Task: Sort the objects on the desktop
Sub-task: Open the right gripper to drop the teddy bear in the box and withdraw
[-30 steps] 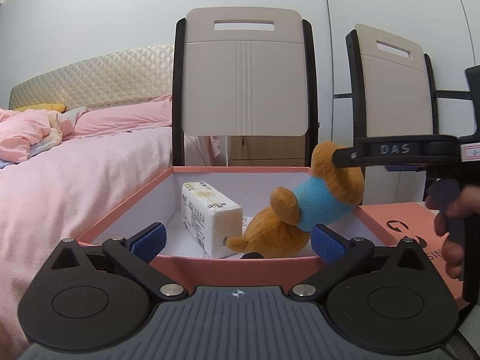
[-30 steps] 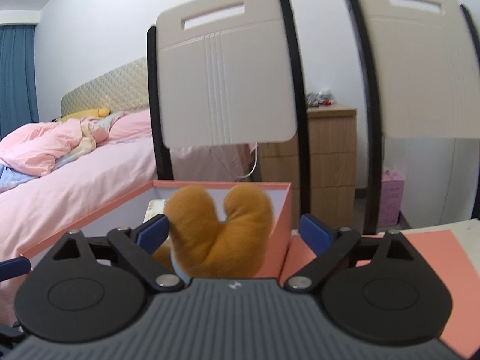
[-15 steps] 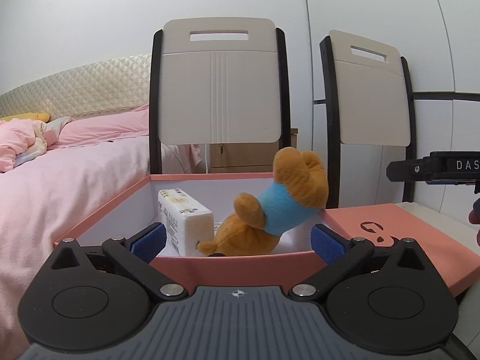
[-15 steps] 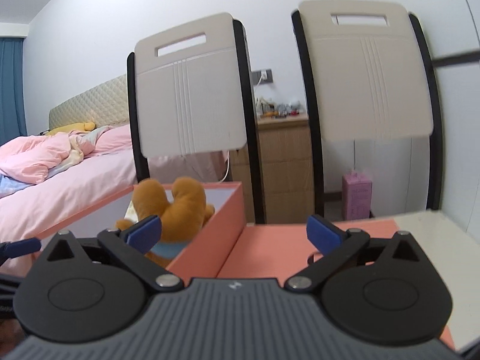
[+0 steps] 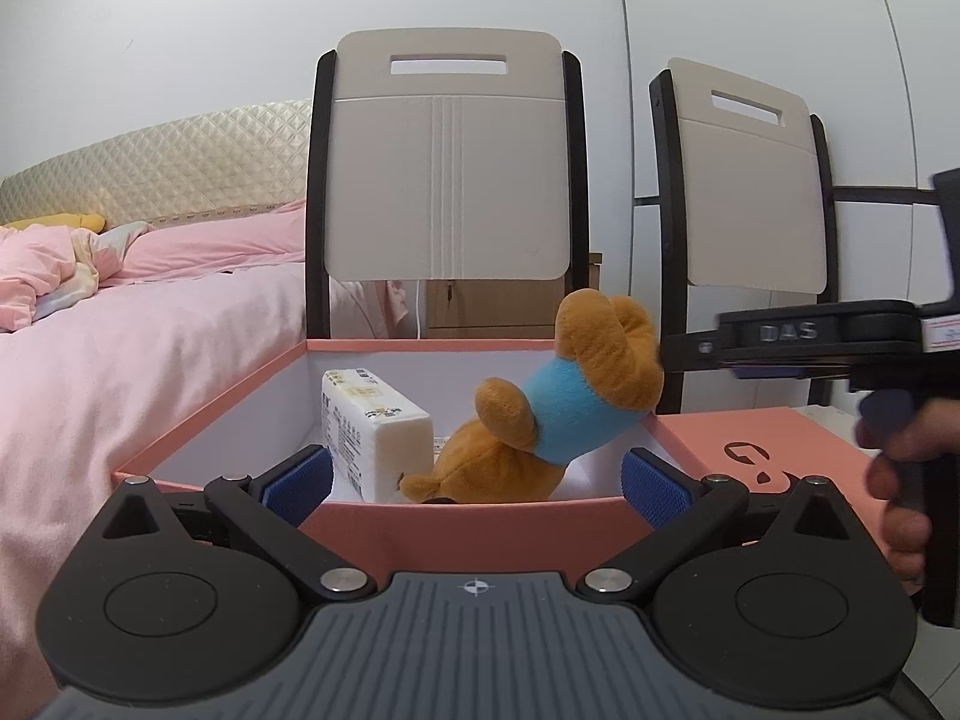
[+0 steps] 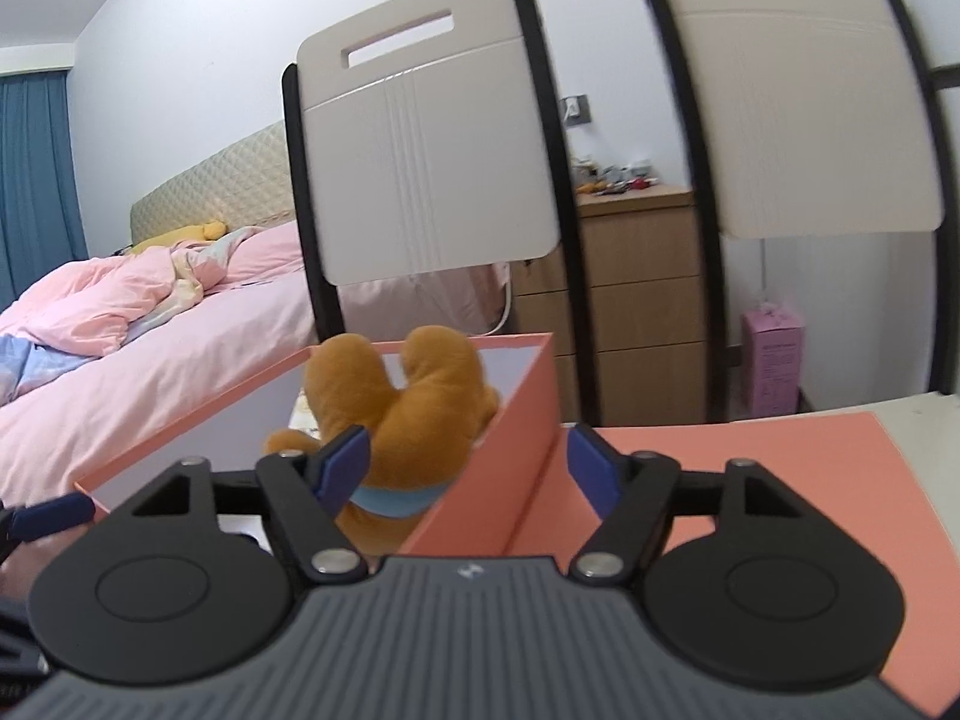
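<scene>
The left gripper point(image 5: 477, 471) sits low at the near wall of the pink box point(image 5: 468, 525), jaws spread wide with nothing between them. Straight ahead inside the box, a tissue pack point(image 5: 375, 429) lies next to a plush toy point(image 5: 540, 420) that's tipped head-down, legs up against the right-hand wall. The right gripper point(image 6: 465, 465) hangs off the box's near right corner, jaws apart too, straddling that corner and gripping nothing. To its right the box lid point(image 6: 750, 450) lies flat on the pale tabletop point(image 6: 924, 420). Beyond both tools: two beige chairs point(image 5: 447, 168), a wooden dresser point(image 6: 636, 300), and a pink bed point(image 5: 150, 324) off to the left.
</scene>
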